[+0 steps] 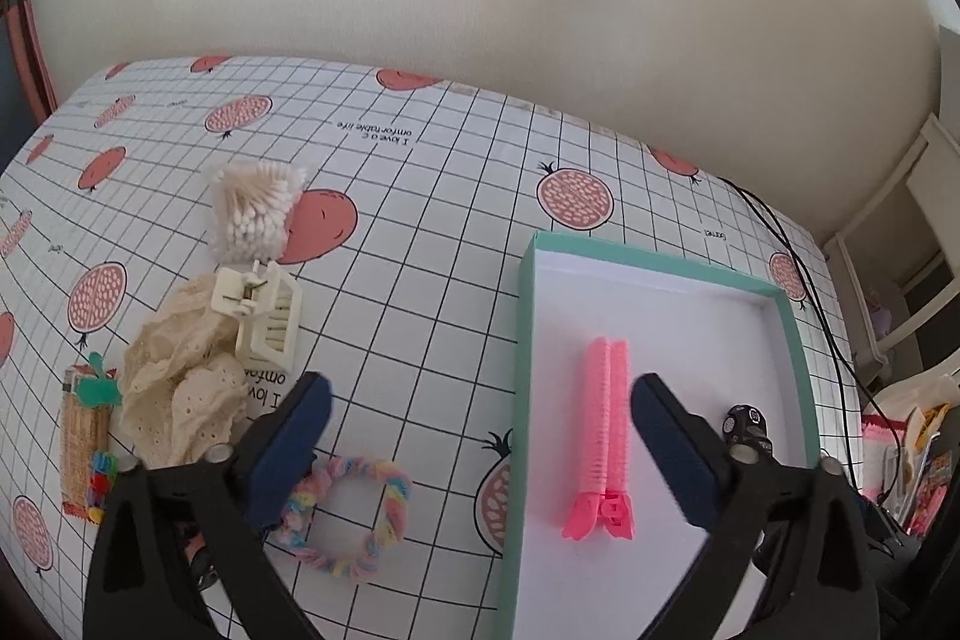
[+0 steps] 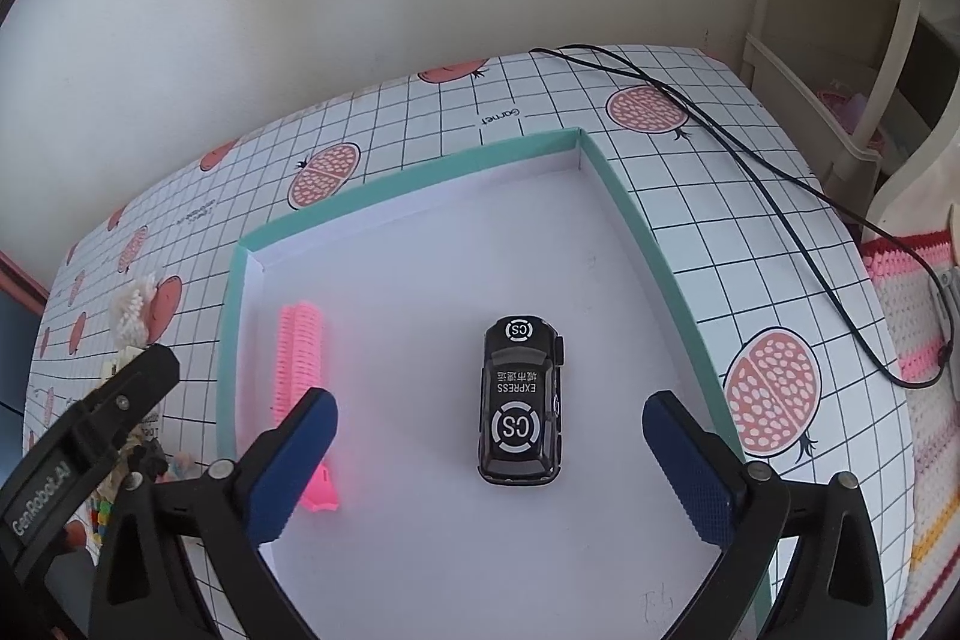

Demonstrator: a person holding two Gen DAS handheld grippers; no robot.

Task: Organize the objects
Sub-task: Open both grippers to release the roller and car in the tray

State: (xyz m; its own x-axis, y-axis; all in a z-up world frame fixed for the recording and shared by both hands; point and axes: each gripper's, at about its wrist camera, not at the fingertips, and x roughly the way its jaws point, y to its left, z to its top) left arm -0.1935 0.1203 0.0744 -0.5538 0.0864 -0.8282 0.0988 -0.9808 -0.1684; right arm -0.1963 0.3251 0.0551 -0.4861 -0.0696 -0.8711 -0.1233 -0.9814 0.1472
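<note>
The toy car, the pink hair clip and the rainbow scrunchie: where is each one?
toy car point(image 2: 521, 403): right wrist view, on its black roof.
pink hair clip point(image 1: 605, 430): left wrist view, on its ribbed body.
rainbow scrunchie point(image 1: 393, 490): left wrist view, on its right side.

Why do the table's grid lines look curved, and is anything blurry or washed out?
Both views are fisheye, so the straight grid on the tablecloth bows and the corners go black. In the right wrist view the pink hair clip glows overexposed and soft, while the toy car is sharp. In the left wrist view the box floor looks evenly bright, with soft shadows.
</note>
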